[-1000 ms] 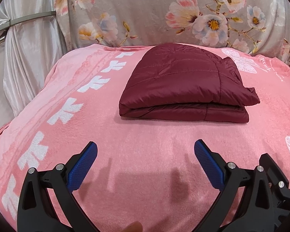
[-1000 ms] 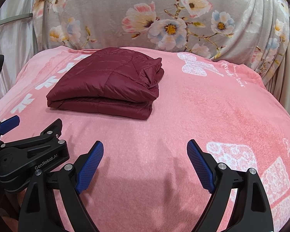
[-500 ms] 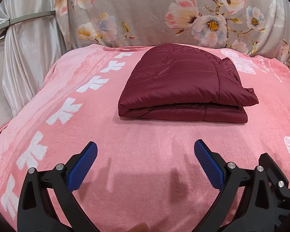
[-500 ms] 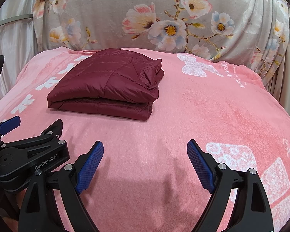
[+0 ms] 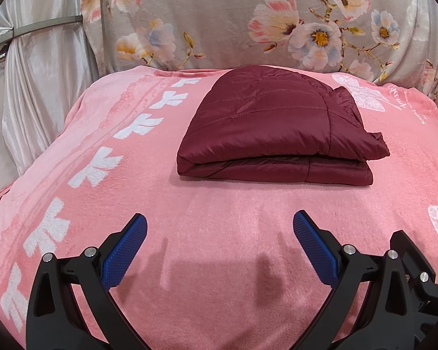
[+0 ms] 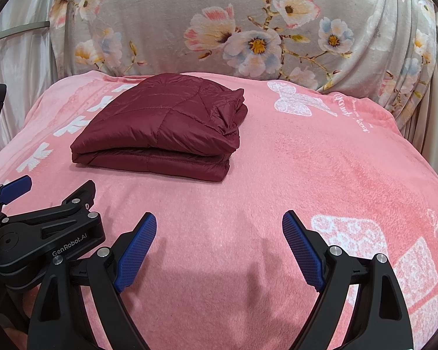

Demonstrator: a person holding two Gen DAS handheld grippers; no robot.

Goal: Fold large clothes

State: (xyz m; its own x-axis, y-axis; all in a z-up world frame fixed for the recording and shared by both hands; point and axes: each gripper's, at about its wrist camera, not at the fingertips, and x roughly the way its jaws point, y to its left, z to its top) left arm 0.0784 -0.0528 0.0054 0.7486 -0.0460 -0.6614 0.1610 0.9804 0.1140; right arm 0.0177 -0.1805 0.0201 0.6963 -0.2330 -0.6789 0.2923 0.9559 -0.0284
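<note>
item under inspection: one maroon quilted jacket (image 5: 274,128), folded into a compact rectangular stack of layers. it lies flat on the pink blanket (image 5: 219,204), toward the far side, just in front of the floral cover (image 5: 248,14) that rises behind. from the right wrist view the jacket (image 6: 163,128) sits left of centre, with loose bunched fabric at its right end.

left gripper (image 5: 219,239): jaws spread wide, blue pads facing each other, nothing between them. it hovers over bare blanket on the near side, well apart from the jacket.

right gripper (image 6: 219,242): jaws likewise spread wide and holding nothing, over bare blanket, well apart from the jacket. the left gripper's black body, marked "genrobot.ai", shows just beside it at the lower left of the right wrist view.

blanket pattern: white leaf motifs (image 5: 96,169) run along the left side; a white butterfly print (image 6: 295,102) lies to the right of the jacket. pale satin drapery (image 5: 35,87) hangs at far left.
</note>
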